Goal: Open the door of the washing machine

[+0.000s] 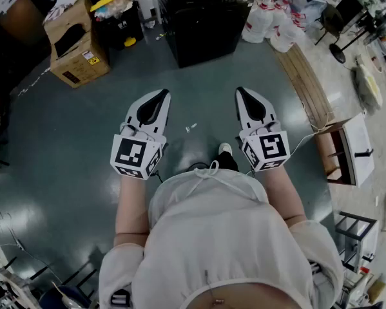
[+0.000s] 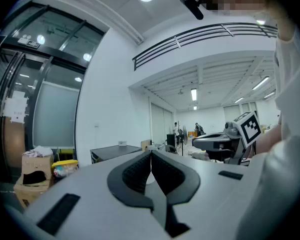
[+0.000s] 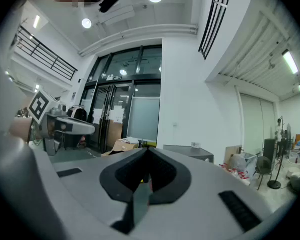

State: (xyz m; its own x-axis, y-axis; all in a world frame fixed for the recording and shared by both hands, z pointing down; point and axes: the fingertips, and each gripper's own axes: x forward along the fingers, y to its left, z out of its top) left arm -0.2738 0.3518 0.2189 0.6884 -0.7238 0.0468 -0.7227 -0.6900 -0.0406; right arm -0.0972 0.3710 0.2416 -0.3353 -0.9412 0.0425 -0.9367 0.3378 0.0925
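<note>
1. Pale shirt (image 1: pixel 218 237) fills the foreground as a person stands on a grey-green floor (image 1: pixel 57 147), a gripper in each hand, both level and pointing ahead.
2. At far left sits a cardboard box (image 1: pixel 77 44), well apart from the work.
3. Hanging in open air, the left gripper (image 1: pixel 164 93) has its jaws pressed together with nothing between them.
4. Ahead, between the lines of the two grippers, stands a black cabinet (image 1: pixel 205 18), likely the washer. Only its top and one dark side show, so no door or handle can be made out. It is well apart from both grippers.
5. Beside it, the right gripper (image 1: pixel 240 90) is likewise closed tight and empty.
6. At right, bottles (image 1: pixel 270 21) cluster just beside the cabinet, with a wooden bench (image 1: pixel 305 82) nearer the person.
7. The reach seems not yet begun. Doing it well likely means stepping up to face the door and finding its handle first. The jaws of one gripper should spread before arrival, steer clear of the bottles, and pull along the door's swing.
</note>
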